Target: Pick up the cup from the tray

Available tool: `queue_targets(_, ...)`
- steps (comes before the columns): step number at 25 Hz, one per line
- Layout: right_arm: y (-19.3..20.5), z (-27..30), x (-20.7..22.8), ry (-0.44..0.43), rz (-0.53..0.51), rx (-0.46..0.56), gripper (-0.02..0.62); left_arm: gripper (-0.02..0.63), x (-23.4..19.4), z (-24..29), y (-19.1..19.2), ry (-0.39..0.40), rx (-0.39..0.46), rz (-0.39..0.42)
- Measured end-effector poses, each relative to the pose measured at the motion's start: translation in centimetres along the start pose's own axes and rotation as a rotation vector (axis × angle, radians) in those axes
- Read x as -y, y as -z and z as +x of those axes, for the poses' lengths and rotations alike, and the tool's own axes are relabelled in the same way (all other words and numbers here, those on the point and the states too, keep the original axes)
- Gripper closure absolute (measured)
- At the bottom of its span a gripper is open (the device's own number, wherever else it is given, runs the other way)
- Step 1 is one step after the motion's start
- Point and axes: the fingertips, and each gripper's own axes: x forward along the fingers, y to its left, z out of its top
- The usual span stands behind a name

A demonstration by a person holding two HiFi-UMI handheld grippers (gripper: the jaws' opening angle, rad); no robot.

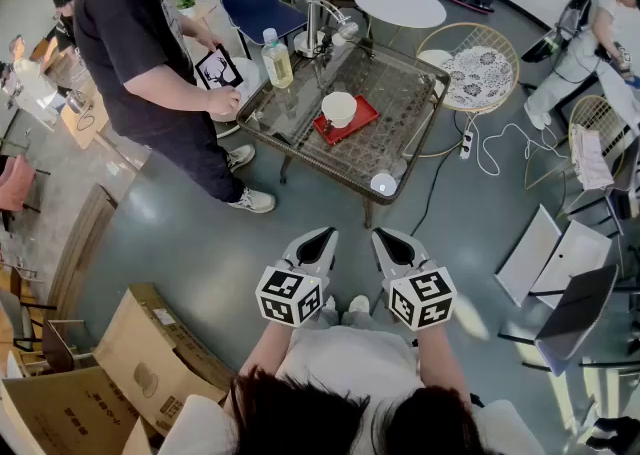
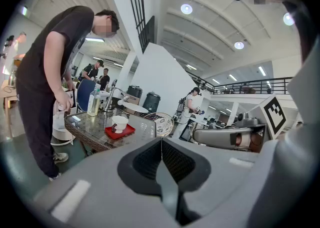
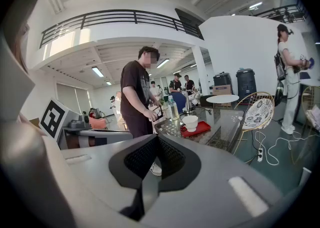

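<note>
A person point(image 1: 140, 43) is leaning over the left side of the glass-topped table point(image 1: 405, 93), so walking up and reaching in could, I judge, be crowding that person's arm or knocking the table's near edge. The bottle point(image 1: 277, 61) standing beyond the tray is tall enough to topple in a careless sweep. The red tray point(image 1: 364, 115), lying near the table's middle, could be sliding under a sideways nudge — and the white cup point(image 1: 338, 108) sitting on it could be tipping if a jaw is catching its rim. Both arms are hanging low in front of the body, well apart from the table, pointing forward side by side; the left gripper point(image 1: 320, 236) and the right gripper point(image 1: 387, 236) are each showing jaws pressed together with nothing between them.
</note>
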Motion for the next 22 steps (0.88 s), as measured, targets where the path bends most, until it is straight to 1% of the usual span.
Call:
queue_targets(4,0.63,-0.10,0.12,-0.004,0.011,-0.001,0.571,0.606,0.03,0.22,0.41,0.003,-0.007,0.001)
queue_targets(12,0.93,0.07,0.14,-0.002,0.002,-0.013,0.571,0.606,0.34,0.57,0.35,0.015,-0.006,0.011)
queue_targets(22,0.35,-0.10,0.01,0.001,-0.012,0.002,0.571,0.606,0.23,0.16,-0.26,0.003,0.014,0.011)
